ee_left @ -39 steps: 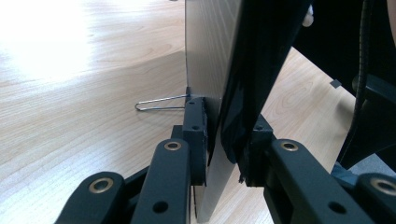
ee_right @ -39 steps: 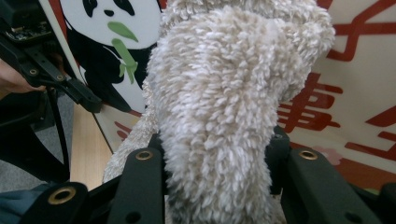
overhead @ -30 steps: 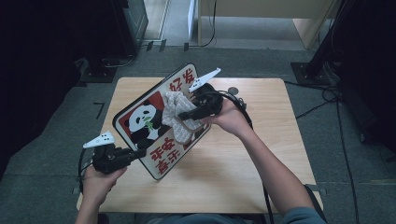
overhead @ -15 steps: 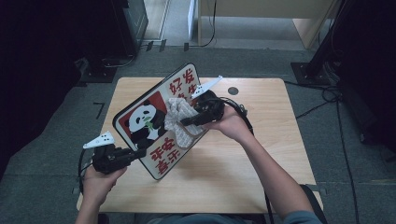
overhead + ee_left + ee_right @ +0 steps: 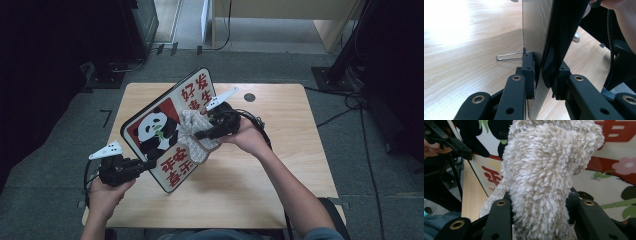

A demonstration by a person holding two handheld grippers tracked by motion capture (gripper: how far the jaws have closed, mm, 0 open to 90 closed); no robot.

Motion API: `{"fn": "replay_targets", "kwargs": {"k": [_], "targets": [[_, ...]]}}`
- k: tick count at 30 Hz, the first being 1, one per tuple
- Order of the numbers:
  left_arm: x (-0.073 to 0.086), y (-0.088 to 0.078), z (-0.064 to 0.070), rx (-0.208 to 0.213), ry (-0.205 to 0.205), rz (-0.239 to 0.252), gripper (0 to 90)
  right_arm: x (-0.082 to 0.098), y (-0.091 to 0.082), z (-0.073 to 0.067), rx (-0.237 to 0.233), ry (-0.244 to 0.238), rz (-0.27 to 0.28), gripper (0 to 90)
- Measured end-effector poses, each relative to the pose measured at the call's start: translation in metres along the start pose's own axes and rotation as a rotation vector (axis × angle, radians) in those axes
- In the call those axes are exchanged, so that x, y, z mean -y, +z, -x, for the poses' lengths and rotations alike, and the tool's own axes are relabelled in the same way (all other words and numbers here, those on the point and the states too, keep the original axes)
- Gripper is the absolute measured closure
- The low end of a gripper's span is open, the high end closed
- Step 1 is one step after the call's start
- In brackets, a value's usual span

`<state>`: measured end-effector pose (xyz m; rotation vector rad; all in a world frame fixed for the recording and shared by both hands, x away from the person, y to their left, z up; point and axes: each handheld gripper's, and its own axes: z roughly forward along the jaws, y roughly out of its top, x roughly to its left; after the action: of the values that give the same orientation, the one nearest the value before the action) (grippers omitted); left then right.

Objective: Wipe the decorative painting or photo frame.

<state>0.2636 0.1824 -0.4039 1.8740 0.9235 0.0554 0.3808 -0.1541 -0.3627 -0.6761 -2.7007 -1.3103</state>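
On a light wooden table (image 5: 295,165), a person holds a two-jaw gripper in each hand. Between them is a sign board (image 5: 167,127) with a black border, a cartoon panda and red Chinese characters. It is tilted up over the table, its face towards the person.

At lower left, the left gripper (image 5: 150,163) pinches the board's lower edge; its own view shows both jaws pressed on either side of the thin panel (image 5: 541,50), with a wire clip (image 5: 509,56) against the board's back.

Near the middle, the right gripper (image 5: 199,134) clamps a fluffy cream cloth (image 5: 192,137), which is pressed against the board's face beside the panda. Up close, the cloth (image 5: 541,182) bulges between the jaws.
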Motion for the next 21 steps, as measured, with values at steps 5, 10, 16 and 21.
{"fn": "replay_targets", "kwargs": {"k": [5, 10, 16, 21], "targets": [[0.000, 0.000, 0.000, -0.002, 0.000, 0.001, 76.3, 0.006, 0.004, 0.001, -0.010, 0.009, 0.000, 62.4], [0.000, 0.000, 0.000, -0.005, 0.001, 0.002, 76.5, 0.010, 0.007, 0.001, -0.014, 0.011, -0.004, 62.4], [0.000, 0.000, 0.000, -0.007, 0.001, 0.004, 76.8, 0.014, 0.010, 0.001, -0.015, 0.014, -0.010, 62.3], [0.000, 0.000, 0.000, -0.006, 0.001, 0.004, 76.8, 0.020, 0.013, 0.001, -0.019, 0.014, -0.008, 62.2]]}}
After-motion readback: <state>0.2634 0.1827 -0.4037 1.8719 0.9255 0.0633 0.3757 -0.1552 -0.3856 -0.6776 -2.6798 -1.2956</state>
